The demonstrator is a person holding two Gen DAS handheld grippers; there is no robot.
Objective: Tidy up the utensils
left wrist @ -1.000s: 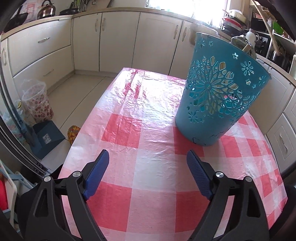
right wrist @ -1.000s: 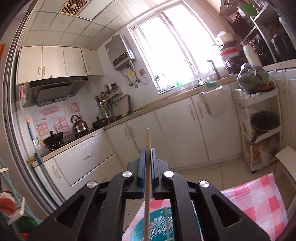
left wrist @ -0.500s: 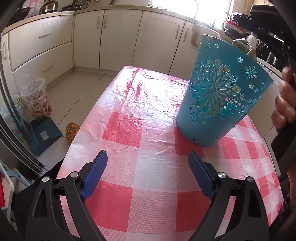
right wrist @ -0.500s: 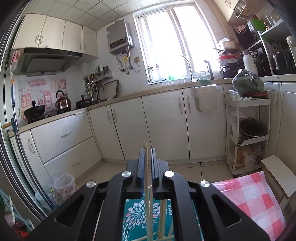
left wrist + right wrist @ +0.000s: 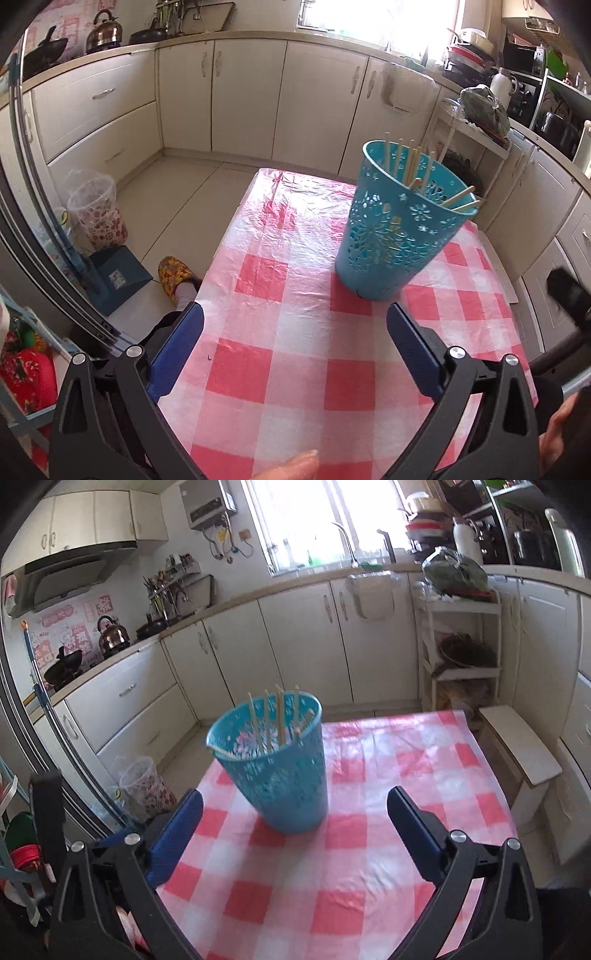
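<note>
A teal cut-out basket (image 5: 399,232) stands on the red and white checked table (image 5: 295,354), with several wooden chopsticks (image 5: 410,162) standing in it. It also shows in the right wrist view (image 5: 277,768), with the chopsticks (image 5: 273,720) leaning on its far wall. My left gripper (image 5: 295,332) is open and empty, above the table in front of the basket. My right gripper (image 5: 295,816) is open and empty, just short of the basket.
Cream kitchen cabinets (image 5: 240,92) run behind the table. A small patterned bin (image 5: 96,214) and a blue dustpan (image 5: 118,273) stand on the floor at the left. A white rack (image 5: 465,650) and a stool (image 5: 517,753) stand to the right of the table.
My right gripper was shut on a chopstick above the basket; now it is open and empty, drawn back and lower. The left gripper has risen and pulled back.
</note>
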